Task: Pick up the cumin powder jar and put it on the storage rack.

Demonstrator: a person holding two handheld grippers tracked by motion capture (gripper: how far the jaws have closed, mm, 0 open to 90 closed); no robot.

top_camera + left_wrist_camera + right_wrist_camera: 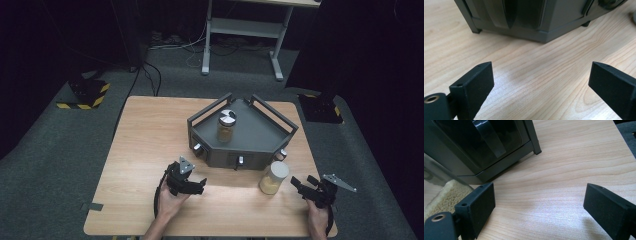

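Observation:
A dark grey angled stand (pixel 260 139) with knobs on its front sits at the table's middle right. On top of it stands a jar (pixel 226 126) of yellowish grains with a black-and-white lid. A second jar (pixel 274 178), white-lidded, stands on the wooden table (pixel 145 145) in front of the stand's right corner. My left gripper (pixel 201 186) hovers low near the front edge, jaws open, facing the stand (pixel 544 22). To the right of the white-lidded jar, my right gripper (pixel 297 186) is also open; the jar's grains (pixel 446 195) show beside its left jaw, under the stand (pixel 461 157).
A white-legged desk (pixel 245 30) stands on the carpet behind the table. Yellow-and-black striped bases (pixel 85 95) (pixel 320 107) flank the table's far corners. Bare wood lies at the table's left and along the front.

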